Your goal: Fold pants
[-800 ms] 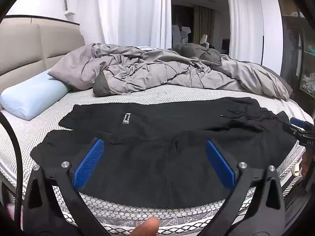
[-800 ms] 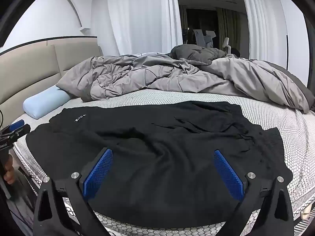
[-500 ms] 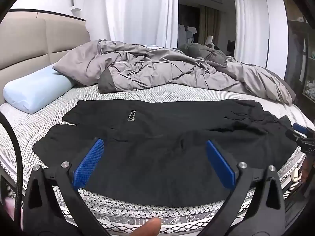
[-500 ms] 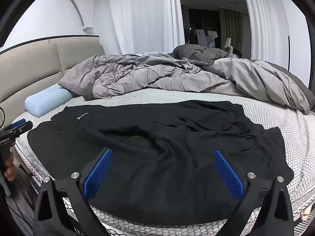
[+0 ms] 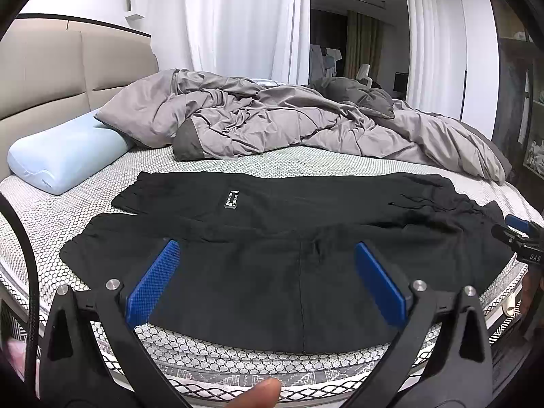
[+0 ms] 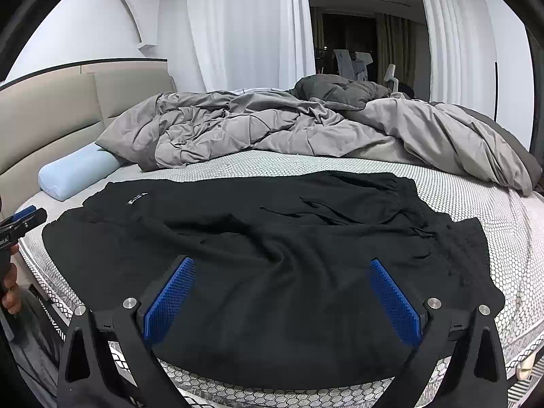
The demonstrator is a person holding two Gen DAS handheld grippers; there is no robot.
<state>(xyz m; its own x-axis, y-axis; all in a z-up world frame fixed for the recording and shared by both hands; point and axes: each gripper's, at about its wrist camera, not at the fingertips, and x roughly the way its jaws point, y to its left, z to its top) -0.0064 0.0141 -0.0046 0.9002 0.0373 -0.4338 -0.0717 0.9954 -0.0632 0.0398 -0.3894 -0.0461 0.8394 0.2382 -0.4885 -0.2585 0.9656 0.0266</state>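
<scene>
Black pants (image 5: 272,238) lie spread flat across the near side of the bed, leg ends at the left, wrinkled waist at the right, a small white label (image 5: 231,200) on the far leg. They also fill the right wrist view (image 6: 272,255). My left gripper (image 5: 267,278) is open and empty, held above the near leg. My right gripper (image 6: 280,292) is open and empty, over the near edge toward the waist. Each gripper shows at the edge of the other's view: the right one (image 5: 516,234), the left one (image 6: 23,221).
A crumpled grey duvet (image 5: 289,122) lies across the far half of the bed. A light blue pillow (image 5: 64,153) lies at the left by the beige headboard (image 5: 51,68). The patterned mattress (image 5: 238,350) edge runs just below the pants. White curtains hang behind.
Both grippers have shifted slightly in view of the bed, the left one more; the pants lie unmoved and both grippers stay open.
</scene>
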